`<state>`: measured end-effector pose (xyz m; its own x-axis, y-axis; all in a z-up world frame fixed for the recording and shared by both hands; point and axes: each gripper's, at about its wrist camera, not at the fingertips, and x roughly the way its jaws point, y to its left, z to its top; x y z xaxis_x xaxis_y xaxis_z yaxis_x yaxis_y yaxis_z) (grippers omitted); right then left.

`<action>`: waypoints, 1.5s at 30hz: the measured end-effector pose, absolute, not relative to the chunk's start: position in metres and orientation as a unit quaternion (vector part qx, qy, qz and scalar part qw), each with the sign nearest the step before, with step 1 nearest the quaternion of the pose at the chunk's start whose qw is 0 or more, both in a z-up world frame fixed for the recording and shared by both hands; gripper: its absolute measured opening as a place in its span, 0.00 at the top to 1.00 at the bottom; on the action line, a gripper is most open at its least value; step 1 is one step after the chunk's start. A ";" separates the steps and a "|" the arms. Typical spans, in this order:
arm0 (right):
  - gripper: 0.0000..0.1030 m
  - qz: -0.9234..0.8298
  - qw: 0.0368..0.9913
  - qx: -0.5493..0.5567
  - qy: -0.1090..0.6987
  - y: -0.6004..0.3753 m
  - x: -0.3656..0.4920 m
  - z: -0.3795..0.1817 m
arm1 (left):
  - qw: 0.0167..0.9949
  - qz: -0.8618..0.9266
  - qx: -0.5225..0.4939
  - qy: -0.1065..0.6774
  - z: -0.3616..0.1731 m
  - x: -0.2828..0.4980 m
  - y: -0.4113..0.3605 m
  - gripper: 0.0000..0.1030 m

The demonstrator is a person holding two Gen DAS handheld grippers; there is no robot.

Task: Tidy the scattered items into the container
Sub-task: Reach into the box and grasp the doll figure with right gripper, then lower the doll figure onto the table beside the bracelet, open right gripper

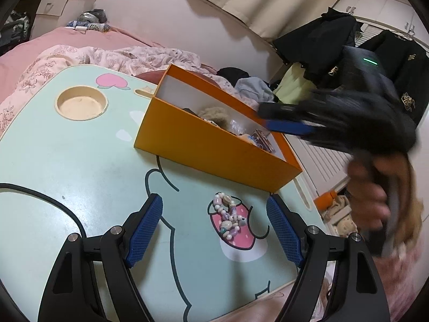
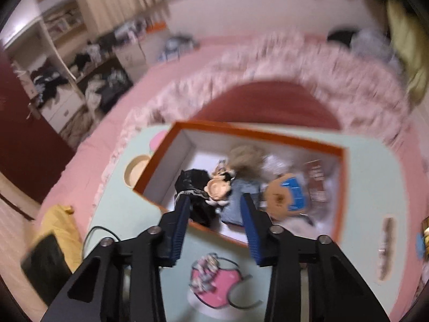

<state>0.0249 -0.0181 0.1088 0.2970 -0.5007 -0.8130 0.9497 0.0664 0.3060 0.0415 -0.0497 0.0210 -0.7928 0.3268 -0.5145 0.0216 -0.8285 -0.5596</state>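
An orange box [image 1: 214, 150] stands on the mint lap table [image 1: 80, 166] and holds several small items. A beaded bracelet [image 1: 230, 216] lies on the table in front of the box, between my left gripper's [image 1: 214, 209] open blue fingers. My right gripper [image 2: 215, 204] is open and empty, held above the box's near edge; in the left wrist view it shows blurred over the box's right end [image 1: 284, 118]. In the right wrist view the box [image 2: 171, 134] holds a black cloth [image 2: 191, 185], a small doll, a furry ball [image 2: 245, 155] and a brown and blue toy [image 2: 285, 196]. The bracelet [image 2: 205, 271] is blurred below.
The table sits on a bed with pink bedding [image 1: 40, 51]. A round cup recess [image 1: 81, 103] is at the table's far left. A black cable [image 1: 53, 201] runs across the table's left side. Dark clothes [image 1: 348, 43] hang at the right.
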 end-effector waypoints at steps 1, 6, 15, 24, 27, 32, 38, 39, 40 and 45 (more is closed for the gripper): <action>0.70 -0.523 0.675 0.448 0.263 -0.028 0.026 0.102 | 0.085 0.904 -0.311 -0.282 0.021 0.041 -0.050 0.23; 0.71 -0.541 0.645 0.445 0.306 -0.065 0.039 0.076 | 0.087 0.903 -0.309 -0.286 0.020 0.042 -0.052 0.22; 0.73 -0.515 0.608 0.405 0.449 -0.089 0.068 0.038 | 0.087 0.901 -0.307 -0.292 0.019 0.044 -0.053 0.22; 0.74 -0.514 0.676 0.405 0.338 -0.059 0.042 0.089 | 0.087 0.899 -0.308 -0.300 0.018 0.044 -0.054 0.23; 0.73 -0.525 0.707 0.383 0.280 -0.028 0.024 0.126 | 0.086 0.899 -0.308 -0.300 0.018 0.045 -0.053 0.22; 0.73 -0.522 0.733 0.369 0.232 0.044 0.000 0.138 | 0.084 0.898 -0.311 -0.301 0.017 0.044 -0.053 0.23; 0.73 -0.544 0.699 0.393 0.246 0.081 -0.007 0.074 | 0.081 0.897 -0.316 -0.298 0.017 0.044 -0.051 0.23; 0.73 -0.543 0.694 0.402 0.248 0.082 -0.008 0.061 | 0.065 0.899 -0.312 -0.302 0.017 0.044 -0.051 0.23; 0.73 -0.543 0.691 0.406 0.248 0.082 -0.009 0.053 | 0.065 0.899 -0.312 -0.302 0.017 0.044 -0.051 0.23; 0.71 -0.581 0.680 0.387 0.224 0.083 -0.015 0.035 | 0.062 0.898 -0.314 -0.302 0.017 0.044 -0.052 0.23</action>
<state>-0.0146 0.0830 0.0348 0.2252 -0.6160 -0.7549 0.9635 0.0256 0.2666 0.0445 -0.0517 0.0168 -0.7946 0.3006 -0.5274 0.0788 -0.8103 -0.5806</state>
